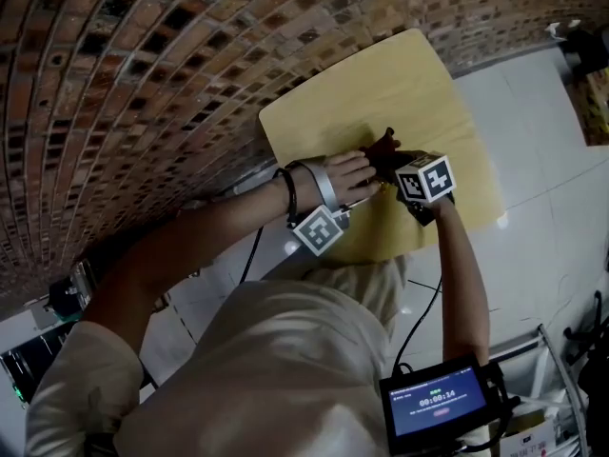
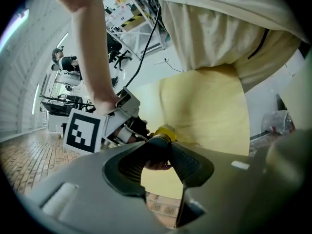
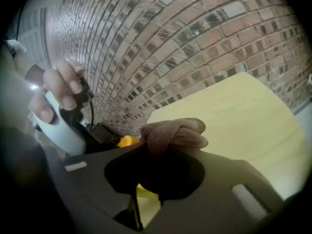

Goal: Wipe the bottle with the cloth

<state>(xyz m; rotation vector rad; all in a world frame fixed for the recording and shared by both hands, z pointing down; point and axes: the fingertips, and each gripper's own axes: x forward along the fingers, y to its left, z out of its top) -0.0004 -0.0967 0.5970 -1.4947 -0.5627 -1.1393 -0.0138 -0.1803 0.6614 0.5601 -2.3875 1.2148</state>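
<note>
Left gripper [image 2: 168,150] is seen clenched on the bottle [image 2: 159,141], which is pinched at its dark neck just under the yellow cap [image 2: 165,130] and held in the air over the middle of the table [image 1: 381,84], nearer its left edge than its right. A bunched cloth [image 3: 175,133] is gripped fast in the right gripper [image 3: 158,155], and the two tools are brought close together. The step in hand is judged to be the wiping itself, with the bottle steadied by one tool and the cloth carried to it by the other. For the next move, the cloth would have to be pressed against the bottle's side and drawn along it, while the hold at the neck is kept firm enough that the bottle is not twisted loose. Much is hidden: the bottle's body is covered by the jaws in both gripper views, and in the head view it is masked by hands and marker cubes, so contact between cloth and bottle possibly exists but cannot be confirmed.
</note>
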